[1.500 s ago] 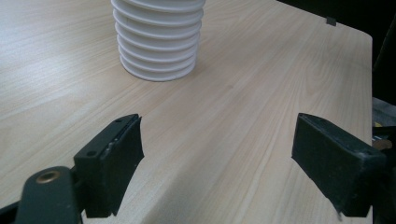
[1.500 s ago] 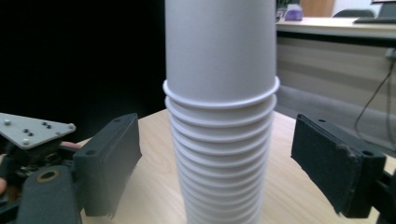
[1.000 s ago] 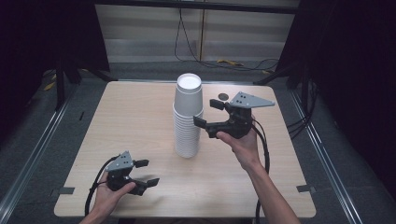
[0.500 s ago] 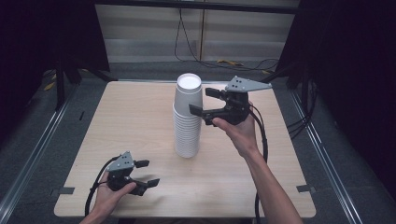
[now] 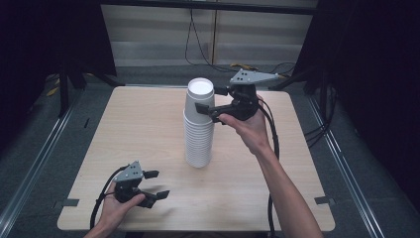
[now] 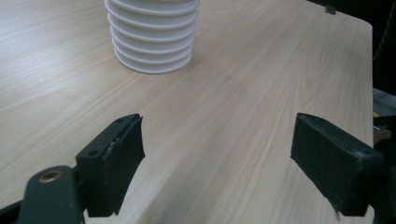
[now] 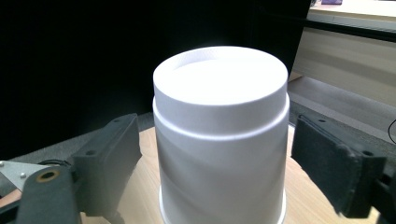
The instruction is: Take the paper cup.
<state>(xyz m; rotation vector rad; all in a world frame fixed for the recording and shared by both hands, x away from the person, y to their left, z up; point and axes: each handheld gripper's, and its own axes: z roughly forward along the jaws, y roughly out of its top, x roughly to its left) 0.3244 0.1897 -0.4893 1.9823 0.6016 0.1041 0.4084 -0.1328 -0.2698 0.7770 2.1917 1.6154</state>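
A tall stack of white paper cups (image 5: 199,131) stands upside down at the middle of the wooden table (image 5: 138,124). My right gripper (image 5: 210,99) is open at the stack's top, one jaw on each side of the top cup (image 7: 219,140), with small gaps showing. My left gripper (image 5: 158,184) rests open near the front left of the table, holding nothing. In the left gripper view the base of the stack (image 6: 152,37) stands well beyond the open left gripper (image 6: 219,163).
Bare wood lies between the left gripper and the stack. The table's right edge (image 6: 369,56) drops to a dark floor. Cables (image 5: 198,44) run across the floor behind the table. Metal rails (image 5: 29,168) flank both sides.
My right gripper has risen and moved left from the stack's middle to its top, and its jaws now bracket the top cup. The left gripper has stayed put.
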